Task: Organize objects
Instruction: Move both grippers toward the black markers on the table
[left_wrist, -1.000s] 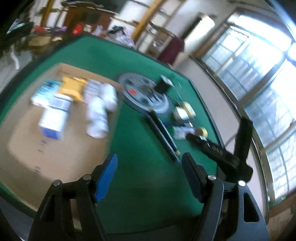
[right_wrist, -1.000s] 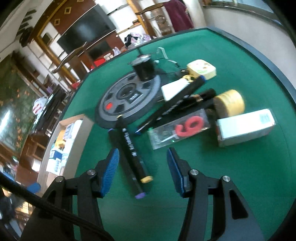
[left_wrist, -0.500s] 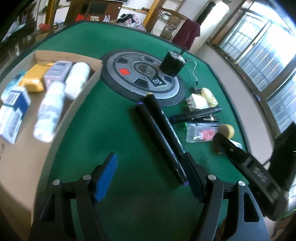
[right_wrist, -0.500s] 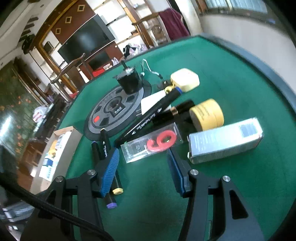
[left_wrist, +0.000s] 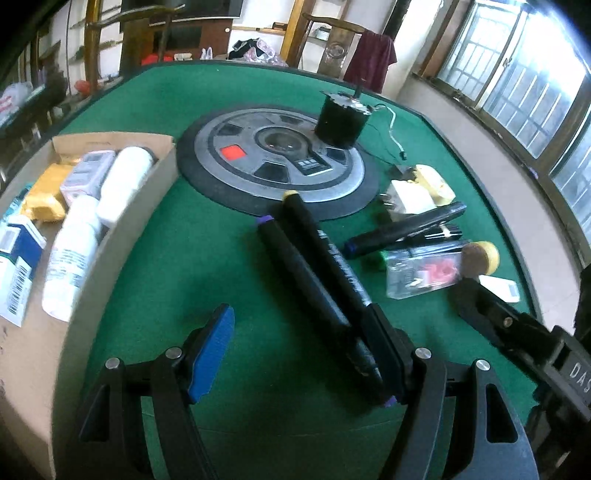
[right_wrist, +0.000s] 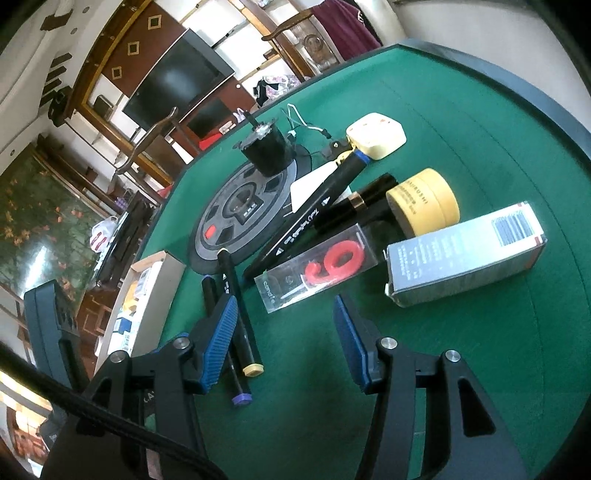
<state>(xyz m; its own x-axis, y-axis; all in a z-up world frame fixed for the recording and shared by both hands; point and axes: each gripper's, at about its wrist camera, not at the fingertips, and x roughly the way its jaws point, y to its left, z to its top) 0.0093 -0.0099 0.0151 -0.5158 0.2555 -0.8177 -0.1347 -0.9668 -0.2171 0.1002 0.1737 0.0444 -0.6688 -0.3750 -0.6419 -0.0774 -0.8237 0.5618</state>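
Note:
Two black markers, one purple-capped (left_wrist: 303, 291) and one yellow-capped (left_wrist: 325, 251), lie side by side on the green table. My left gripper (left_wrist: 299, 354) is open low over them. Their near ends lie just inside its right finger (left_wrist: 384, 350), and the left pad stands well apart. In the right wrist view the same markers (right_wrist: 236, 302) run beside the left finger (right_wrist: 218, 343). My right gripper (right_wrist: 284, 343) is open with bare felt between its pads. A clear candle box with a red 9 (right_wrist: 317, 269) lies just ahead of it.
An open cardboard box (left_wrist: 147, 206) at the left holds white bottles, a yellow packet and small cartons. A round grey disc (left_wrist: 277, 158) with a black cylinder (left_wrist: 341, 118) sits mid-table. A blue-capped marker (right_wrist: 317, 214), yellow tin (right_wrist: 424, 203), grey carton (right_wrist: 465, 254) and cream plug (right_wrist: 376, 136) crowd the right.
My left gripper has swung from over the cardboard box to the two markers and come lower. My right gripper has edged toward the candle box. Both stay open.

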